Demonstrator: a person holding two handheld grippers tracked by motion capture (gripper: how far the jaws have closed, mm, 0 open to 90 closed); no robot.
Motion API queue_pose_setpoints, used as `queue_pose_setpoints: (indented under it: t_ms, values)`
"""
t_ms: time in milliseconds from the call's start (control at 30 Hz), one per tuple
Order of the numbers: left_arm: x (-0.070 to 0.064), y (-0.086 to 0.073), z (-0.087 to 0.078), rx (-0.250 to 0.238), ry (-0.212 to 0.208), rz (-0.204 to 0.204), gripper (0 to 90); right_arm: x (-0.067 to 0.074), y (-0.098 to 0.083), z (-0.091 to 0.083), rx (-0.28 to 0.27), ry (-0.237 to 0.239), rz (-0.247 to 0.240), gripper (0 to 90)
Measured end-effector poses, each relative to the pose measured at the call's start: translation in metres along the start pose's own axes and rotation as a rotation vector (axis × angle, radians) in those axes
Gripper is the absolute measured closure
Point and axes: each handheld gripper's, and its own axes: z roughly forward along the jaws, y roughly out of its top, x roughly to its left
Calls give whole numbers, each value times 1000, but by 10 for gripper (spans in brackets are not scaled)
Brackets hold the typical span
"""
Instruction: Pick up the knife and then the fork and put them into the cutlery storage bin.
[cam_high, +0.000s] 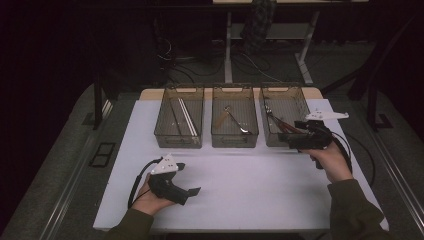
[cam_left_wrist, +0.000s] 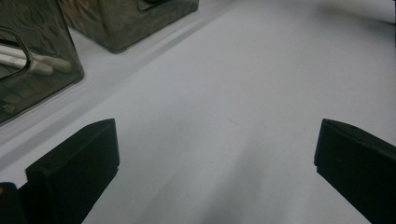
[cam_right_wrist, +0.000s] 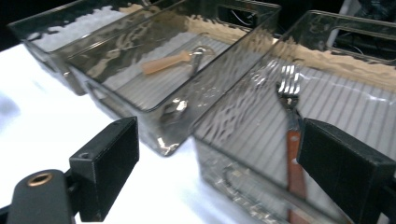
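We read the right gripper (cam_right_wrist: 219, 163) first: its jaws stand wide apart with nothing between the pads. Just beyond them, inside the right bin (cam_right_wrist: 327, 28), lies a fork (cam_right_wrist: 290, 93) with a reddish handle, tines pointing away from the gripper. We judge the fork as deposited in that bin and released, with the gripper at the bin's near wall.

The left gripper (cam_left_wrist: 217, 172) also has its jaws wide and empty, held over the bare white table (cam_left_wrist: 261, 84), well apart from the right bin.

Progress, as we judge it: three bins are loaded. The middle bin (cam_high: 234, 122) holds a utensil with a pale handle, the left bin (cam_high: 179, 122) holds long white sticks (cam_high: 186, 116), and no loose item lies on the table. Little or nothing appears left to sort.

The right gripper view resolves the fork's tines and handle; the high view renders that bin's contents as a dark tangle. The high view alone gives the row order of the bins and both hands' positions.
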Motion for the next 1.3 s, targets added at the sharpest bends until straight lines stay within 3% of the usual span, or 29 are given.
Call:
queue_pose_setpoints:
  t_ms: [867, 1067, 1300]
  values:
    - [-2, 1, -3, -12, -5, 13, 0, 47, -76, -26, 7, 112, -71, 128]
    - [-2, 1, -3, -9, -8, 14, 0, 51, -92, -33, 16, 140, -66, 128]
    - [-2, 0, -3, -9, -11, 12, 0, 51, -99, -38, 7, 138, -80, 127]
